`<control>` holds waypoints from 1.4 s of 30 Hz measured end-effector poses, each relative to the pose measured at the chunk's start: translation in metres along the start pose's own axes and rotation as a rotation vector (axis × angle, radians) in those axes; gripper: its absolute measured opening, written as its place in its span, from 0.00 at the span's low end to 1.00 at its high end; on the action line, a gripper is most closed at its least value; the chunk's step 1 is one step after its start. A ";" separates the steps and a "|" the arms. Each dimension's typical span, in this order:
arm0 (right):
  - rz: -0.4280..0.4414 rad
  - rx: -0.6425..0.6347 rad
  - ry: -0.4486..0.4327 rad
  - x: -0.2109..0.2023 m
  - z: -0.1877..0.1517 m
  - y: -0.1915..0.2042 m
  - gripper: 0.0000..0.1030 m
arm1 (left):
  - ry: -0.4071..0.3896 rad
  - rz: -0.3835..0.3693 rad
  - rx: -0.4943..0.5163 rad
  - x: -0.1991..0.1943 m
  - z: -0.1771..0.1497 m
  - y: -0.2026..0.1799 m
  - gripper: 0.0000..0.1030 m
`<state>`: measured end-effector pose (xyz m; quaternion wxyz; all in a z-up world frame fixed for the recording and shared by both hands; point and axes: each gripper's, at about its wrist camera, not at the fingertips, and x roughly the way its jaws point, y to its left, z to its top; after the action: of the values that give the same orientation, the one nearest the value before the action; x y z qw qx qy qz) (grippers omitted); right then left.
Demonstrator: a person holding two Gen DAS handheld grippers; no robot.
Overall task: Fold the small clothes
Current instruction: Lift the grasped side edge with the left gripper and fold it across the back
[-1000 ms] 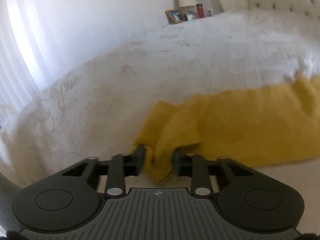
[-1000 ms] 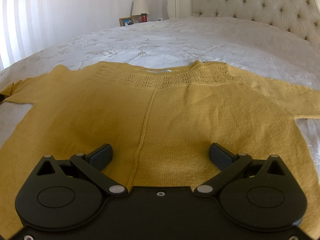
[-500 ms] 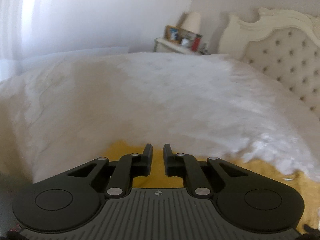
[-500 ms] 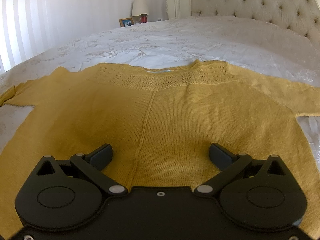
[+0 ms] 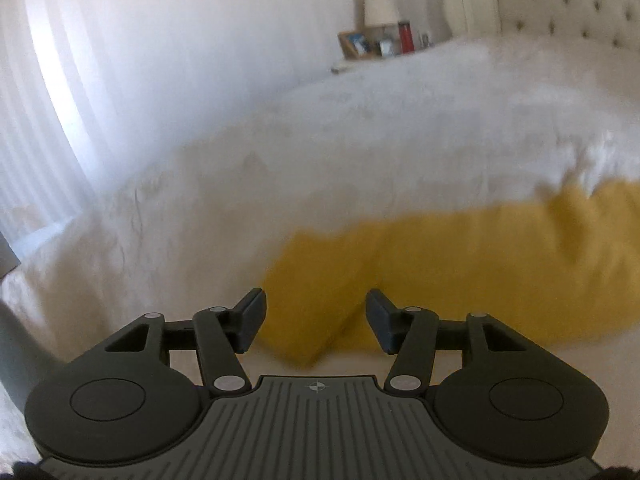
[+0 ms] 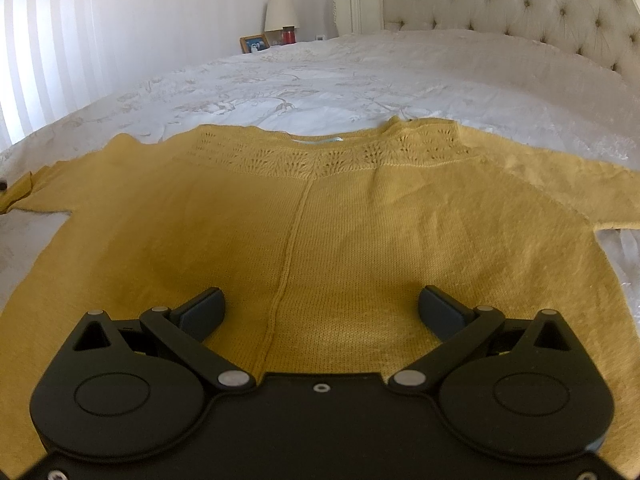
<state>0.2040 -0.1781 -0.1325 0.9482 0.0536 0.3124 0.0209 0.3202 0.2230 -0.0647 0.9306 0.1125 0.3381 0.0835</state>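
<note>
A mustard-yellow knitted sweater [image 6: 320, 232] lies flat on the white bedspread [image 6: 360, 72], neckline toward the headboard and both sleeves spread out. My right gripper [image 6: 320, 310] is open and empty, low over the sweater's lower middle, straddling the centre seam. In the left wrist view the sweater's left sleeve [image 5: 440, 272] lies on the bed, its cuff end folded toward me. My left gripper [image 5: 316, 318] is open with the cuff end between its jaws, not clamped. This view is blurred.
A tufted headboard [image 6: 520, 0] stands at the far end of the bed. A nightstand with a lamp [image 6: 282, 12], a picture frame [image 6: 254, 44] and a red jar [image 6: 290, 36] sits at the far left. White curtains [image 5: 60, 100] hang along the left wall.
My left gripper held the sleeve cuff a second ago, swung away closed and empty, and is now back at the cuff with its jaws open. The right gripper has stayed still.
</note>
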 end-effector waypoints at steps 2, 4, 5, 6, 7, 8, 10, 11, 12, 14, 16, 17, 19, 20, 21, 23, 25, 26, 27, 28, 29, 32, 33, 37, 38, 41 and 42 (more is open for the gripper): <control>-0.001 -0.001 0.000 0.000 0.000 0.000 1.00 | -0.008 -0.007 0.024 0.007 -0.010 -0.001 0.52; -0.002 -0.002 0.000 0.000 0.000 0.000 1.00 | -0.018 -0.003 0.027 0.011 -0.014 -0.002 0.52; -0.002 -0.002 0.001 0.000 0.000 0.000 1.00 | -0.019 0.000 0.024 0.016 -0.013 -0.002 0.52; -0.001 -0.002 0.001 0.000 0.000 0.000 1.00 | -0.021 0.000 0.022 0.021 -0.010 -0.002 0.52; -0.002 -0.003 0.001 0.000 0.000 0.000 1.00 | -0.017 -0.006 0.023 0.025 -0.009 -0.002 0.52; -0.003 -0.004 0.001 0.000 0.000 0.000 1.00 | -0.020 -0.005 0.034 0.027 -0.010 -0.003 0.52; -0.003 -0.005 0.002 0.000 0.000 0.000 1.00 | -0.025 -0.003 0.071 0.029 -0.012 -0.006 0.52; -0.003 -0.005 0.001 0.000 0.000 0.000 1.00 | -0.027 0.002 0.085 0.031 -0.011 -0.007 0.52; -0.004 -0.005 0.002 0.001 0.000 0.001 1.00 | -0.027 0.008 0.093 0.033 -0.012 -0.007 0.52; -0.005 -0.006 0.002 0.001 0.000 0.001 1.00 | -0.018 0.009 0.080 0.037 -0.010 -0.005 0.49; -0.004 -0.006 0.002 0.001 0.000 0.001 1.00 | 0.000 -0.033 0.034 0.040 -0.008 0.002 0.16; -0.004 -0.006 0.002 0.001 0.000 0.001 1.00 | 0.009 -0.054 0.001 0.041 -0.006 0.007 0.07; -0.004 -0.006 0.002 0.001 0.000 0.001 1.00 | 0.035 -0.100 -0.080 0.043 -0.001 0.019 0.07; -0.004 -0.006 0.002 0.001 0.000 0.001 1.00 | 0.043 -0.126 -0.119 0.042 0.002 0.026 0.07; -0.004 -0.005 0.002 0.001 0.000 0.001 1.00 | 0.046 -0.150 -0.155 0.039 0.005 0.031 0.07; -0.004 -0.005 0.002 0.001 0.000 0.001 1.00 | 0.037 -0.194 -0.221 0.029 0.012 0.042 0.07; -0.002 -0.003 0.002 0.001 0.000 0.001 1.00 | 0.030 -0.252 -0.298 0.017 0.020 0.050 0.07; 0.001 -0.001 0.003 0.001 0.000 0.000 1.00 | 0.029 -0.281 -0.337 0.010 0.024 0.053 0.07; 0.005 0.003 0.004 0.001 0.000 0.000 1.00 | 0.028 -0.312 -0.368 0.004 0.030 0.055 0.07; 0.011 0.008 0.005 0.000 0.001 -0.002 1.00 | 0.024 -0.338 -0.387 -0.005 0.036 0.055 0.07; 0.017 0.011 0.007 0.000 0.002 -0.003 1.00 | 0.018 -0.354 -0.390 -0.013 0.043 0.052 0.07; 0.045 0.021 0.024 0.000 0.007 -0.008 1.00 | 0.001 -0.412 -0.382 -0.043 0.068 0.038 0.07; 0.057 0.029 0.031 0.000 0.008 -0.010 1.00 | -0.001 -0.423 -0.380 -0.050 0.074 0.032 0.07; 0.104 0.048 0.044 -0.009 0.014 -0.017 1.00 | -0.019 -0.498 -0.353 -0.080 0.101 -0.002 0.07; 0.116 0.052 0.049 -0.012 0.015 -0.020 0.99 | -0.024 -0.531 -0.345 -0.089 0.108 -0.016 0.07; 0.145 0.062 0.056 -0.025 0.017 -0.031 0.99 | -0.043 -0.612 -0.308 -0.105 0.125 -0.058 0.07; 0.148 0.062 0.054 -0.030 0.017 -0.035 0.99 | -0.050 -0.639 -0.292 -0.109 0.131 -0.076 0.07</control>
<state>0.1903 -0.2169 -0.1055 0.9331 0.1052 0.3337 0.0827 0.3281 0.1049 0.0795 0.9240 -0.1312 0.3179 -0.1670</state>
